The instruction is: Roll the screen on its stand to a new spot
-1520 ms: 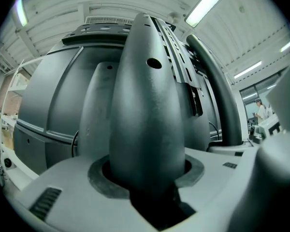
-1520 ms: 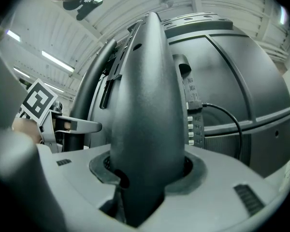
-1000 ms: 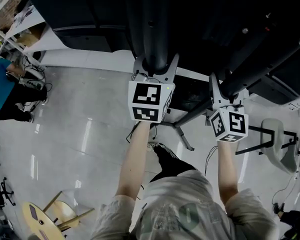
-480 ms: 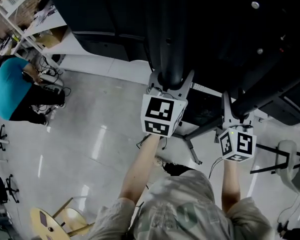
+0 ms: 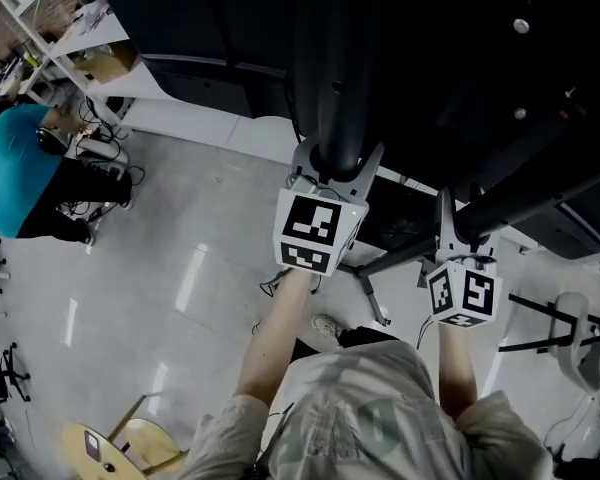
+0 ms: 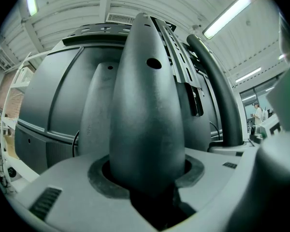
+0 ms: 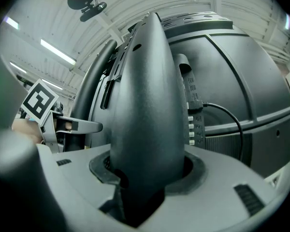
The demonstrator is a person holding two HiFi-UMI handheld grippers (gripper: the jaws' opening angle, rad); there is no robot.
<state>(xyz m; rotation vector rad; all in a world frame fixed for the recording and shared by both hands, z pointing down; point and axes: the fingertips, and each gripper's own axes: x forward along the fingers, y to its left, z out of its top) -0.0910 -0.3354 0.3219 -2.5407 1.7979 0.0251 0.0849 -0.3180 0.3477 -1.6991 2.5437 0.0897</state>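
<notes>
The big dark screen (image 5: 460,58) fills the top of the head view, seen from its back. Its stand has a thick black post (image 5: 338,78) and a slanted black tube (image 5: 520,193). My left gripper (image 5: 332,171) is shut around the thick post, its marker cube just below. My right gripper (image 5: 458,230) is shut around the slanted tube. In the left gripper view the post (image 6: 147,95) rises straight out from between the grey jaws. In the right gripper view the tube (image 7: 147,100) is gripped the same way, and the left gripper's cube (image 7: 38,102) shows at the left.
The stand's legs (image 5: 370,293) spread on the glossy grey floor below the grippers. A person in a teal top (image 5: 15,173) sits at the left among cables. A white table edge (image 5: 195,120) runs behind. A wooden stool (image 5: 105,450) is at bottom left, a white chair (image 5: 578,333) at right.
The stand, both grippers and my view have shifted over the floor; the seated person and the stool sit differently in the picture. Both grips are unchanged.
</notes>
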